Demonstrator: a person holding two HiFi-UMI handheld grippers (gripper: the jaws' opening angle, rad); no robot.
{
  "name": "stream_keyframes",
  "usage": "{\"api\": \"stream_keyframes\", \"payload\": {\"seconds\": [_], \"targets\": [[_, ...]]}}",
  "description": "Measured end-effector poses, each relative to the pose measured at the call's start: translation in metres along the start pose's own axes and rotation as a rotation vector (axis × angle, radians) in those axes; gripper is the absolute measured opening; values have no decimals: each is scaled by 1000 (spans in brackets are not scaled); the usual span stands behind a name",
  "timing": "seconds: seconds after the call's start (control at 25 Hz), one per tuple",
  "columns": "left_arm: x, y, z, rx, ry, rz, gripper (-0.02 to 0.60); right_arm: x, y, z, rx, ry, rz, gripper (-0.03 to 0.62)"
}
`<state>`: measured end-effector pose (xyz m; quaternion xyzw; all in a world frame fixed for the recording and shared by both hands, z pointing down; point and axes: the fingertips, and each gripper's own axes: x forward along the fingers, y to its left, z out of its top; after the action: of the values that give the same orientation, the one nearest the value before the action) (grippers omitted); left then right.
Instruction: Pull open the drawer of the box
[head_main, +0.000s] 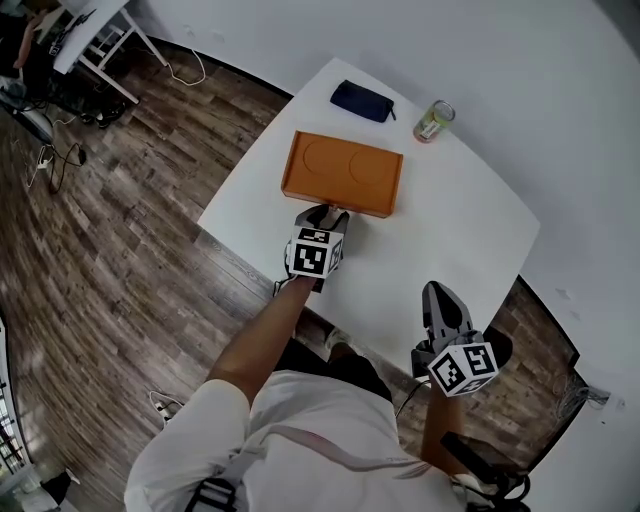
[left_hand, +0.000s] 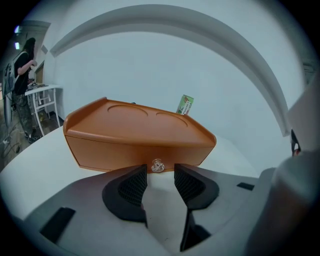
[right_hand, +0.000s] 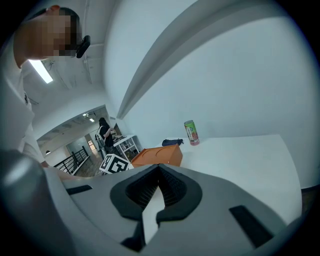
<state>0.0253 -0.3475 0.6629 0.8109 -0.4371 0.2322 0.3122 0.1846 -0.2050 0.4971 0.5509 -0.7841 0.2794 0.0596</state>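
Observation:
An orange box with two round hollows in its lid lies on the white table. Its drawer front faces me and looks closed, with a small clear knob at its lower middle. My left gripper is open right in front of that knob, its dark pads on either side and just short of it, nothing pressed between them. In the head view the left gripper reaches the box's near side. My right gripper hovers shut over the table's near right edge, away from the box.
A dark blue pouch and a green drink can sit behind the box at the table's far corner. The table's left edge runs close beside the box, with wooden floor below. A person stands at a distant desk.

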Motion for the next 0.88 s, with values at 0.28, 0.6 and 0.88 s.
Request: {"api": "stream_keyframes", "payload": {"seconds": [0.28,0.6,0.88], "targets": [[0,7,1,-28,-7,40,128,0,-2,-2,11,-2,1,3],[3,5,0,-33,-1,47,80,3,0,-6,15,7,6,3],[3,3,-3,-15,12,52,72,0,-3,-10,17,12,0,3]]}}
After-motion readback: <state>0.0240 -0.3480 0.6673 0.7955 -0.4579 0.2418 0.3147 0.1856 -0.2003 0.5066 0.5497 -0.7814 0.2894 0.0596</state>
